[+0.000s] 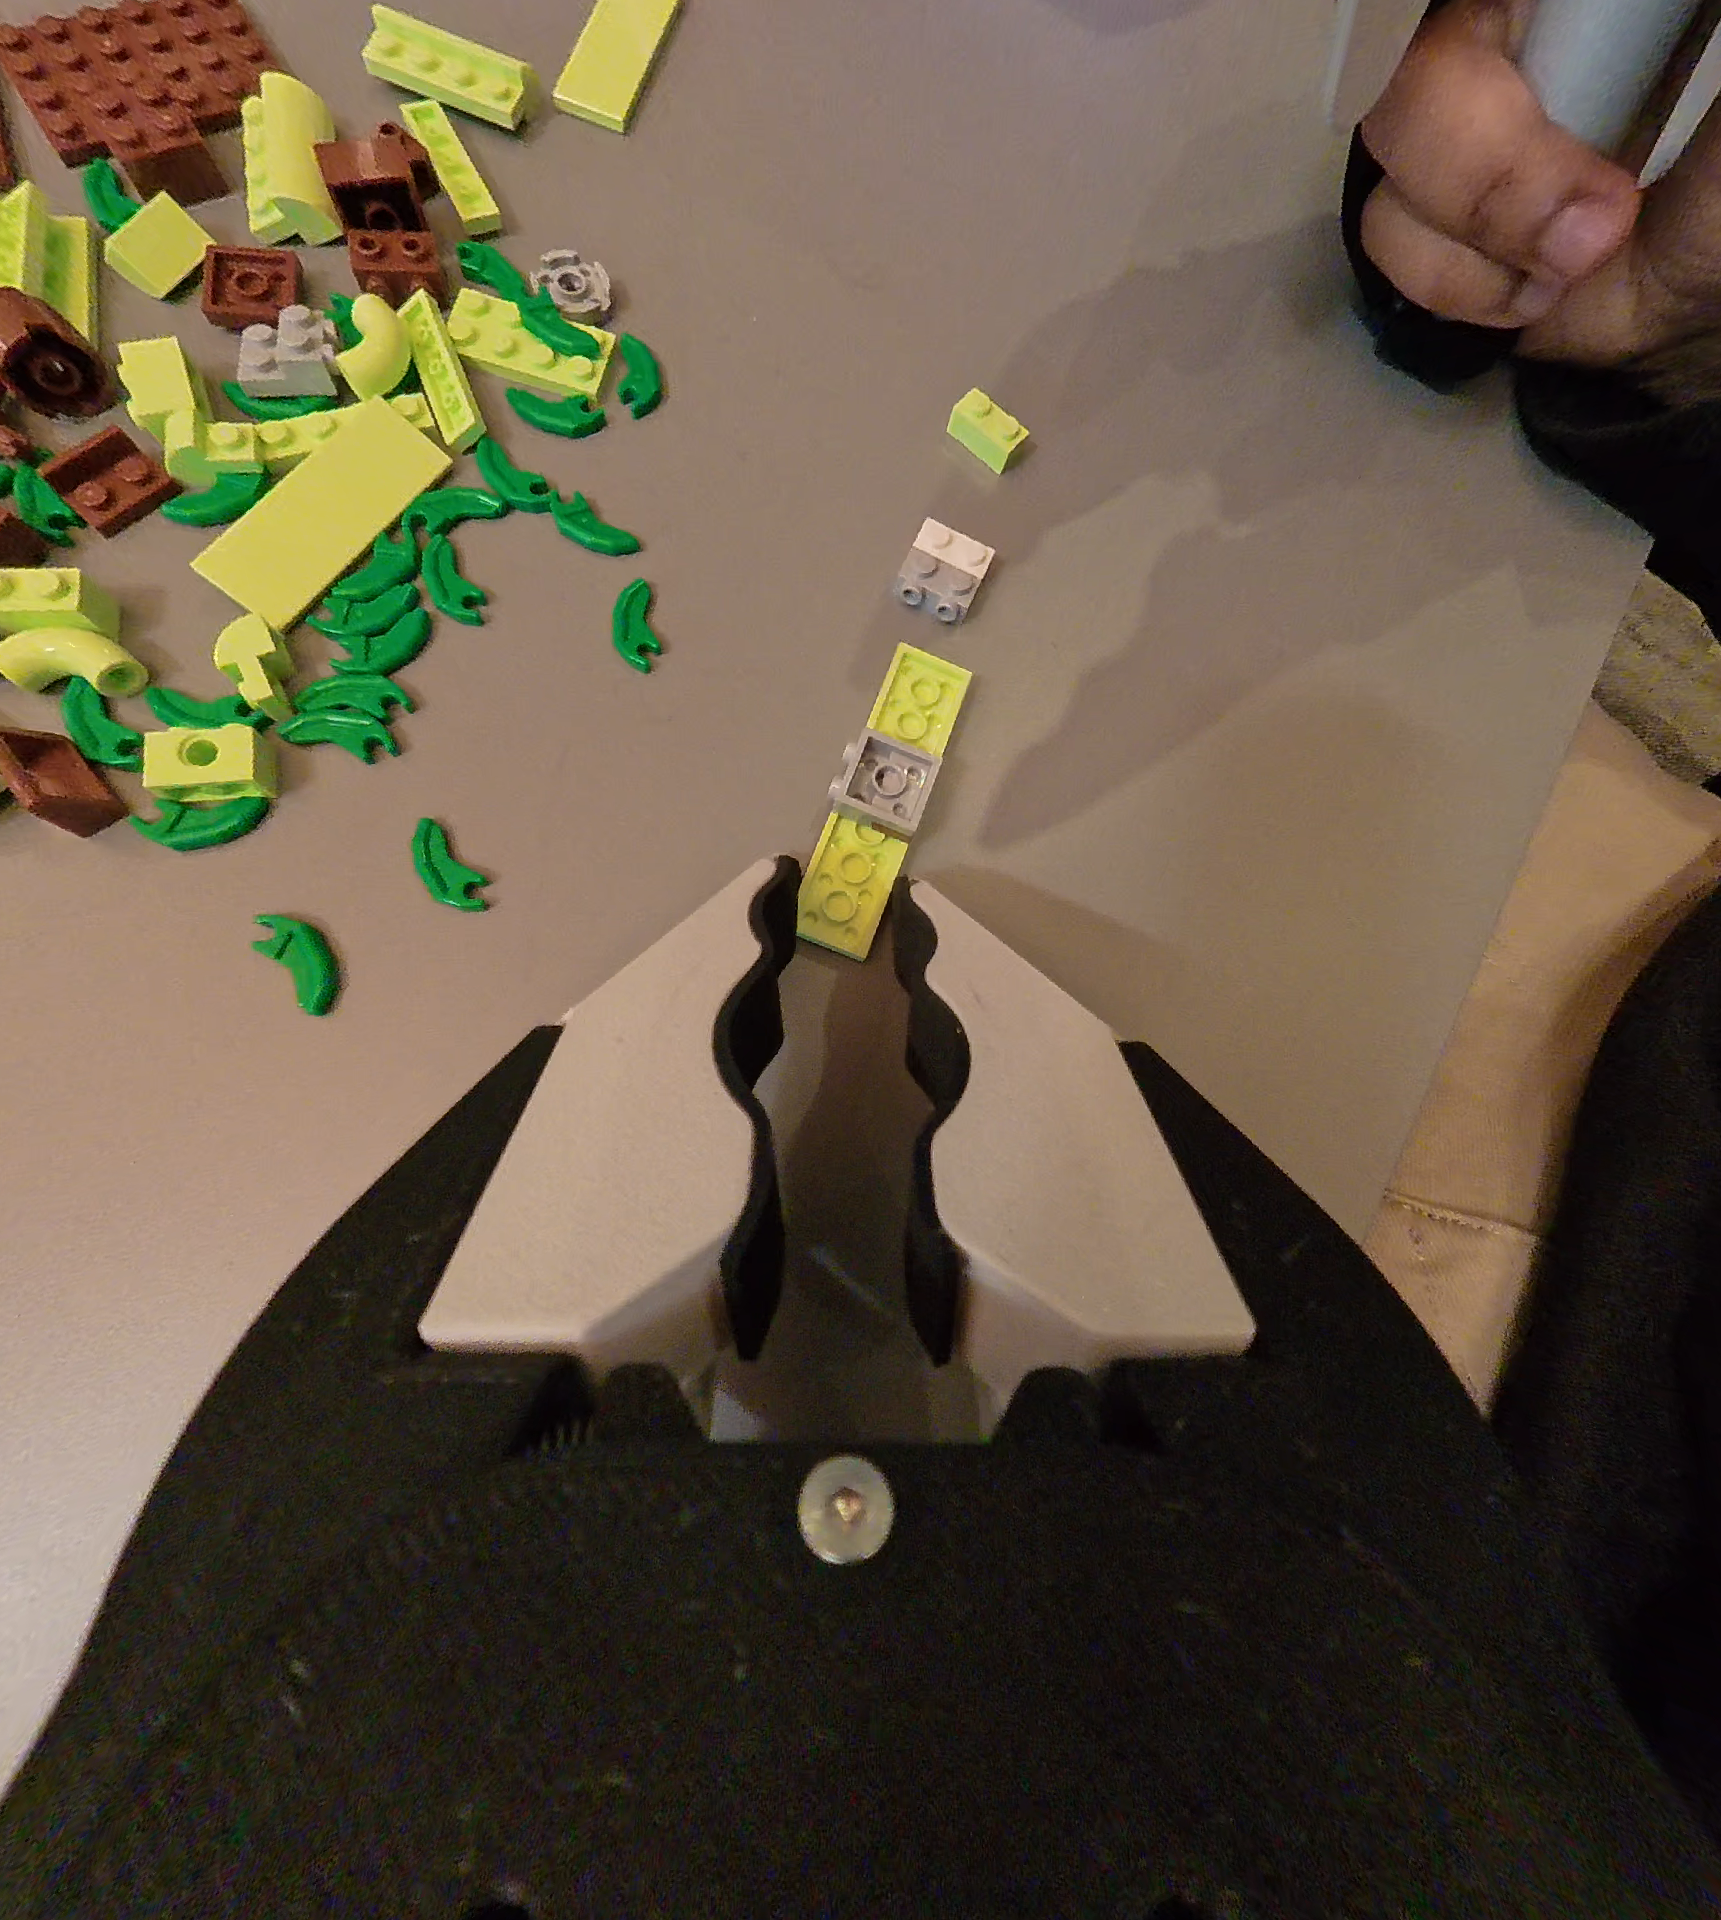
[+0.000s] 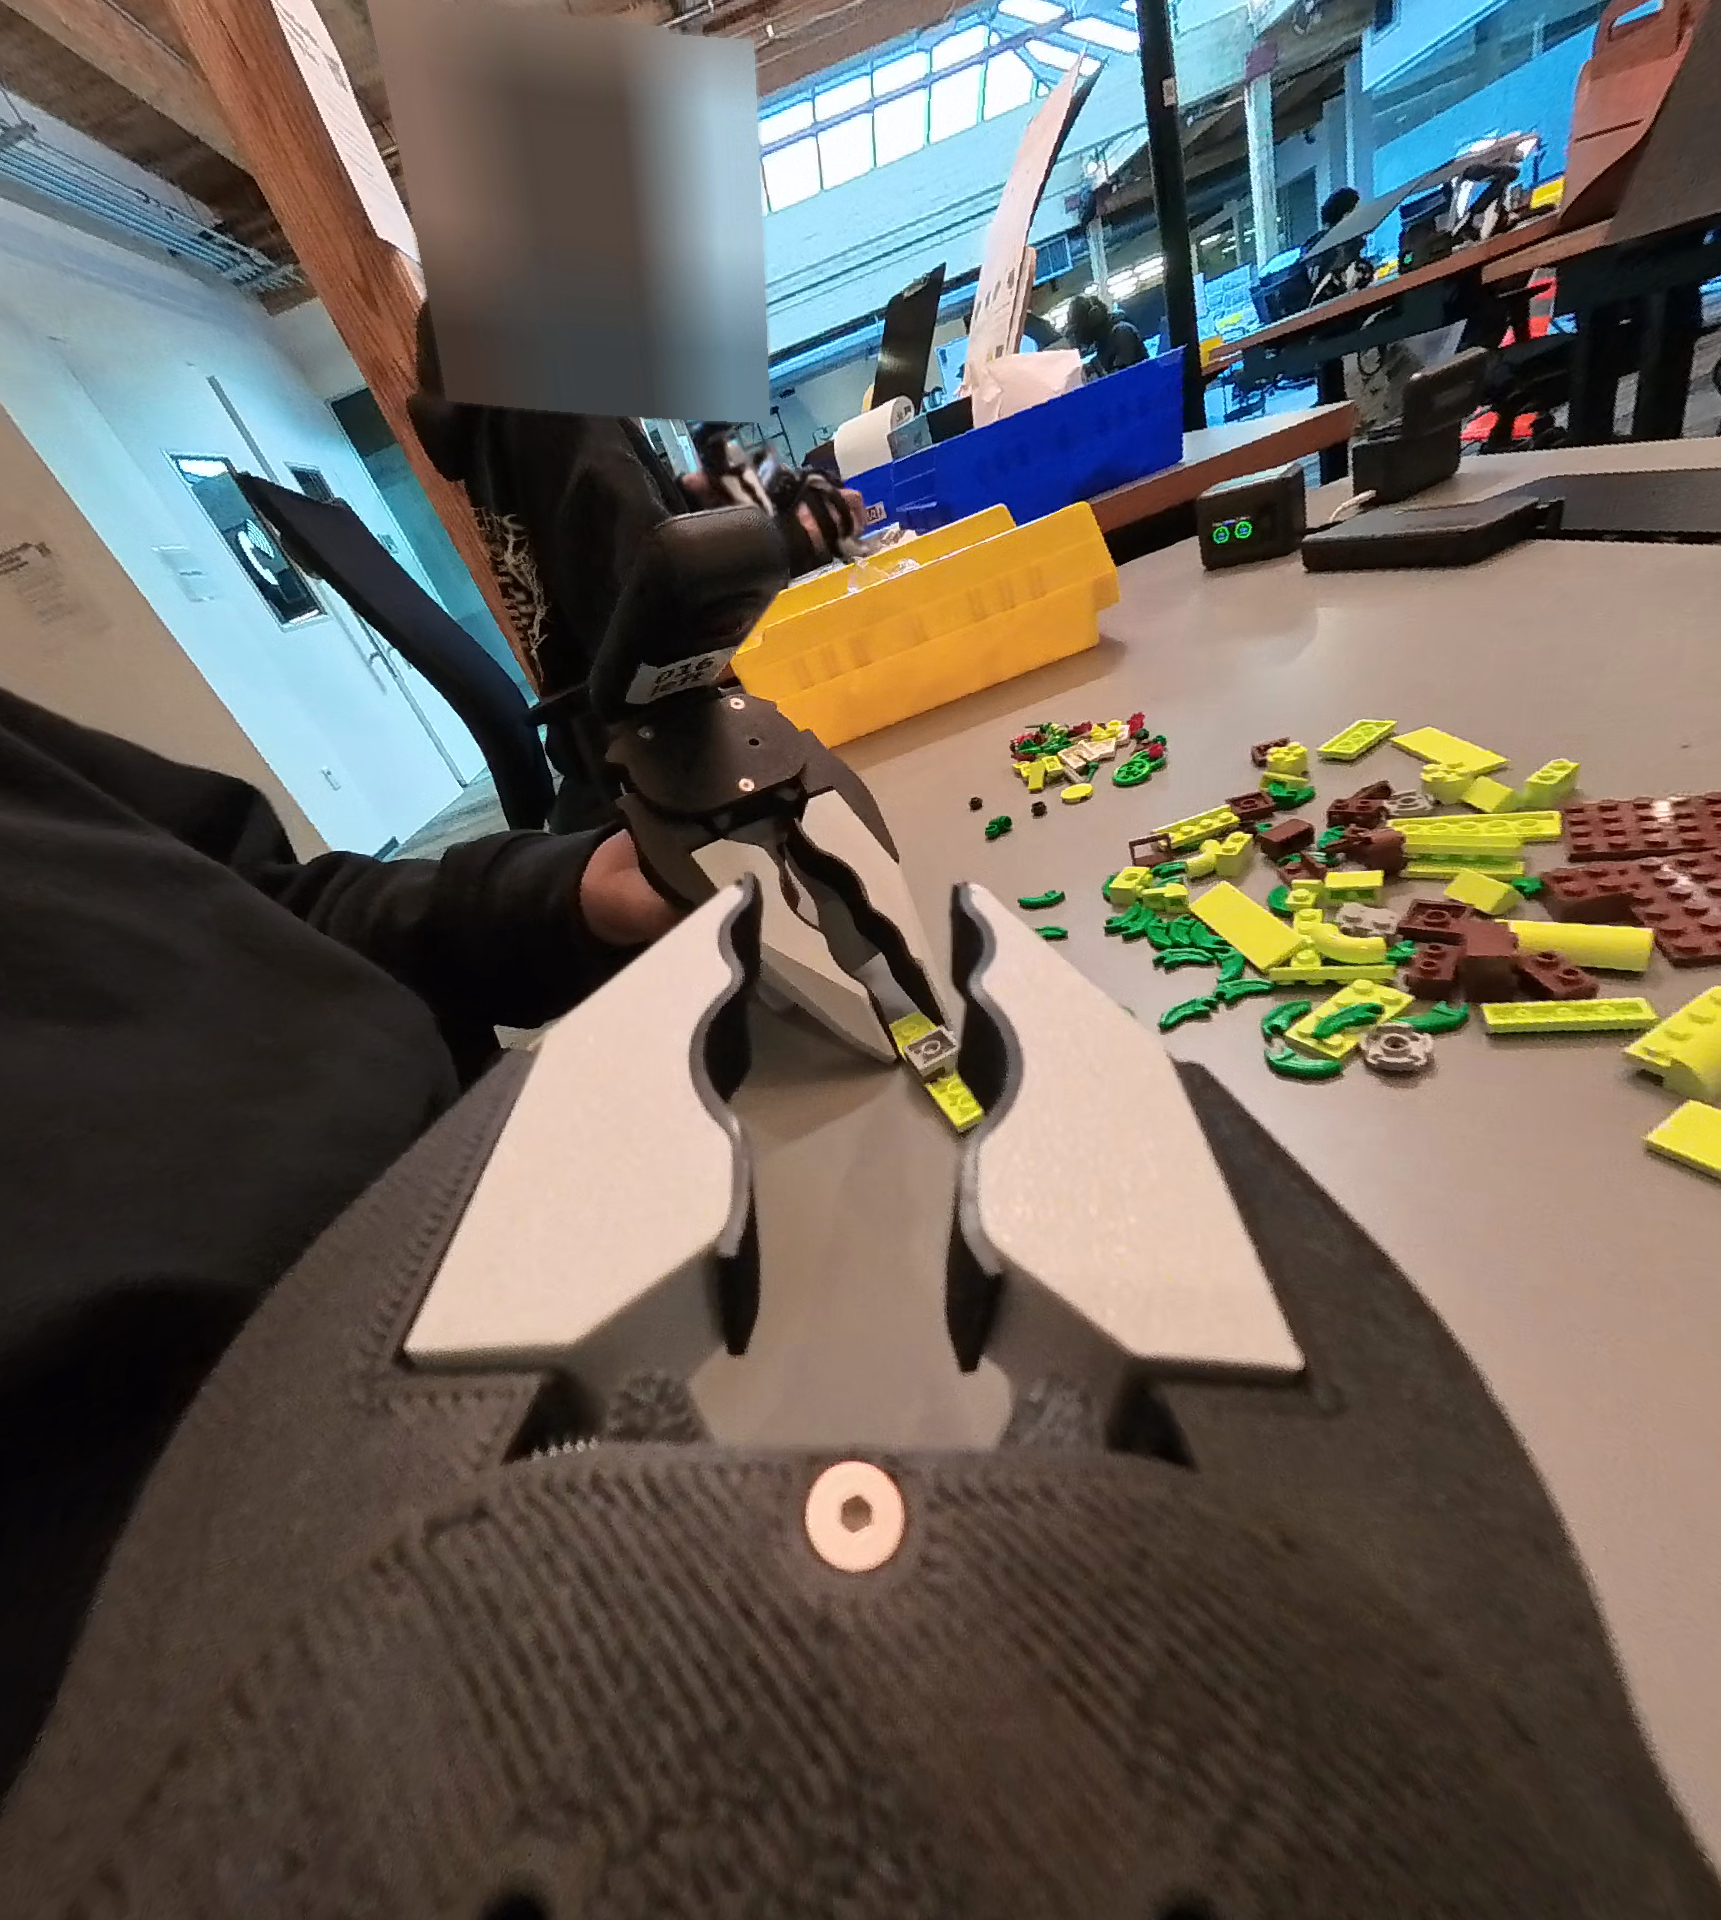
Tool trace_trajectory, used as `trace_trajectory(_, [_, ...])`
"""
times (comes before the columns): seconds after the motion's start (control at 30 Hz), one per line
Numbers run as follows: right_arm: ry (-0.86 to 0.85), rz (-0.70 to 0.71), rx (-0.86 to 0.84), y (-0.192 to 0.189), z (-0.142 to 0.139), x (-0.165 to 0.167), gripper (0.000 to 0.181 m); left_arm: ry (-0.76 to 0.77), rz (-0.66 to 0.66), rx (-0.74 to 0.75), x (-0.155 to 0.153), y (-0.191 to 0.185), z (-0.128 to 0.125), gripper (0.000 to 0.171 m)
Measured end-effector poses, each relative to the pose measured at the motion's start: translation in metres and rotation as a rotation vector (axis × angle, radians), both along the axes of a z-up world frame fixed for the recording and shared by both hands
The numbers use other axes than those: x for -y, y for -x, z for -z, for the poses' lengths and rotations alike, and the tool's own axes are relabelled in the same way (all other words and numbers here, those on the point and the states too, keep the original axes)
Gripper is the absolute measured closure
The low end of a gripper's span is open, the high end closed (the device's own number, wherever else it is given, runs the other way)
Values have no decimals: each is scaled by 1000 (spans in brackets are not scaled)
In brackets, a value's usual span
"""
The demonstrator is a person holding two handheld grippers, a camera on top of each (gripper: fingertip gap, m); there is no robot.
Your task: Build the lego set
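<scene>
The lime plate point(image 1: 882, 800), a long narrow studded strip with a small grey plate point(image 1: 887, 781) pressed across its middle, lies on the grey bench point(image 1: 1199, 623) with its near end clamped between the tips of the left tool point(image 1: 845, 894); that end is partly hidden by the dark pads. In the right wrist view the same strip point(image 2: 949, 1086) shows only in part, its far end cut off behind the right tool point(image 2: 856, 904), whose fingers stand apart and hold nothing. Only the left wrist view shows a grey-and-white brick point(image 1: 947, 571) and a small lime brick point(image 1: 987, 429) lined up beyond the strip, plus a hand point(image 1: 1521, 218) on the other handle. To one side spreads the loose pile point(image 1: 212, 436) of lime, brown and green pieces. Only the right wrist view shows the yellow bin point(image 2: 929, 623), a blue bin point(image 2: 1043, 447) and a further small heap point(image 2: 1084, 748) too tiny to make out.
</scene>
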State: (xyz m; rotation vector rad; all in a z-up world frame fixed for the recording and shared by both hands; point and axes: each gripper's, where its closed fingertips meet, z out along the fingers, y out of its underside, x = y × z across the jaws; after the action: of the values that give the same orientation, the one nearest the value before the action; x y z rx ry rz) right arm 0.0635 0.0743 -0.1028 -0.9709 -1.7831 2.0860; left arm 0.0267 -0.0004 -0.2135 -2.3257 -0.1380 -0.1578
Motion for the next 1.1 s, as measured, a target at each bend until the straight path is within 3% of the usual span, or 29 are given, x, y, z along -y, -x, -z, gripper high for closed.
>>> trace_trajectory(0.23, [11, 4, -1, 0, -1, -2, 146, 6, -6, -40, 1, 9, 1, 156])
trace_trajectory(0.6, [15, -13, 14, 1, 0, 0, 144, 7, 121, -75, -15, 28, 1, 154])
trace_trajectory(1.1, [17, 17, 28, 5, 1, -3, 145, 3, 12, -281, -5, 47, -2, 153])
